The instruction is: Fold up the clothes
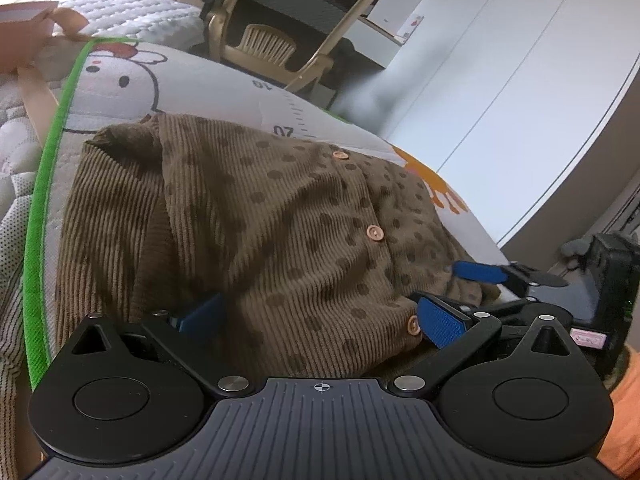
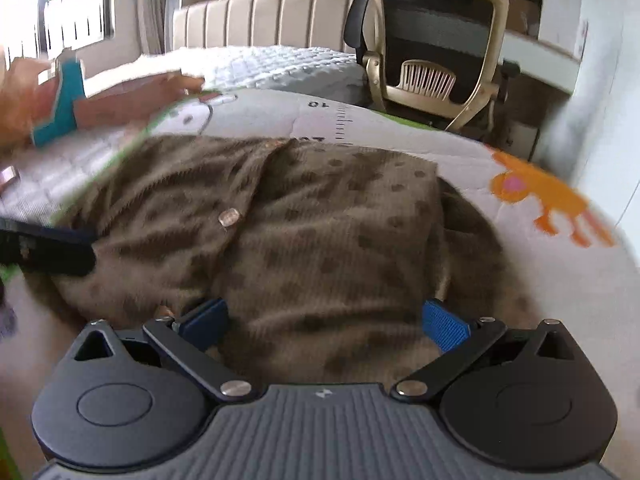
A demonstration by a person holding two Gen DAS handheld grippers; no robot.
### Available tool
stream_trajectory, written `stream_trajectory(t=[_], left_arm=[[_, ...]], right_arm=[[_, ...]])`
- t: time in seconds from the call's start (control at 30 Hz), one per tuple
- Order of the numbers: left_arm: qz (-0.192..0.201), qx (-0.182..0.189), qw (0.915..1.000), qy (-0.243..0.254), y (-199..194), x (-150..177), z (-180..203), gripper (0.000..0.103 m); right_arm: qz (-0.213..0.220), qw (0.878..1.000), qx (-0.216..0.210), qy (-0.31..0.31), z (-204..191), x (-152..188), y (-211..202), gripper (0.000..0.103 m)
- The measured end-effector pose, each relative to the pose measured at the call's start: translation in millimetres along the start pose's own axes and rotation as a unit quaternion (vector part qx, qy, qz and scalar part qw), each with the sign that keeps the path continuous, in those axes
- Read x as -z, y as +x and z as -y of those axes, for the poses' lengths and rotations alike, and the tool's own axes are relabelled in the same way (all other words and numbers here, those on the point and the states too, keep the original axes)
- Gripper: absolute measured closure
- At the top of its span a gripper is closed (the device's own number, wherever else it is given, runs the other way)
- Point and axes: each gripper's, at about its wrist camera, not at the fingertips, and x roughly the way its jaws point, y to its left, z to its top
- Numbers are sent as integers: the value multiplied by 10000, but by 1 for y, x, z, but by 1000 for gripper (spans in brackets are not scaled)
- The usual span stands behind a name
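A brown corduroy cardigan (image 1: 260, 224) with dark dots and pale buttons lies partly folded on a white cartoon-print mat (image 1: 224, 76). My left gripper (image 1: 316, 320) is open, its blue pads (image 1: 442, 326) spread wide at the garment's near hem, with cloth lying between them. My right gripper shows to its right, a blue finger (image 1: 480, 272) over the cloth's right edge. In the right wrist view the cardigan (image 2: 320, 232) fills the middle, and my right gripper (image 2: 326, 326) is open, pads wide at the near edge. The left gripper (image 2: 44, 248) shows at the far left.
The mat has a green border (image 1: 38, 216) and an orange animal print (image 2: 548, 196). A quilted white mattress (image 2: 280, 68) and beige headboard (image 2: 260, 16) lie beyond. An office chair (image 2: 436, 40) stands at the bed's far side. White cabinet doors (image 1: 500, 80) stand to the right.
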Motion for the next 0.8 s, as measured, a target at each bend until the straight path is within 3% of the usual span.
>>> stream_trajectory(t=[0.1, 0.4, 0.5, 0.67, 0.8], left_arm=[[-25, -86, 9999, -57, -3, 0, 2, 0], [-120, -167, 9998, 52, -15, 8, 8, 0], [119, -179, 9995, -211, -28, 7, 1, 0], [652, -852, 9937, -315, -45, 3, -11, 0], [542, -817, 9941, -472, -43, -2, -21, 0]], right_arm=[[26, 9996, 143, -235, 0, 2, -7, 0], [-104, 9988, 231, 426, 19, -1, 10, 0], [-148, 9975, 260, 646, 26, -2, 16, 0], [-182, 9964, 340, 758, 30, -2, 16, 0], [196, 9986, 269, 417, 25, -22, 2, 0]])
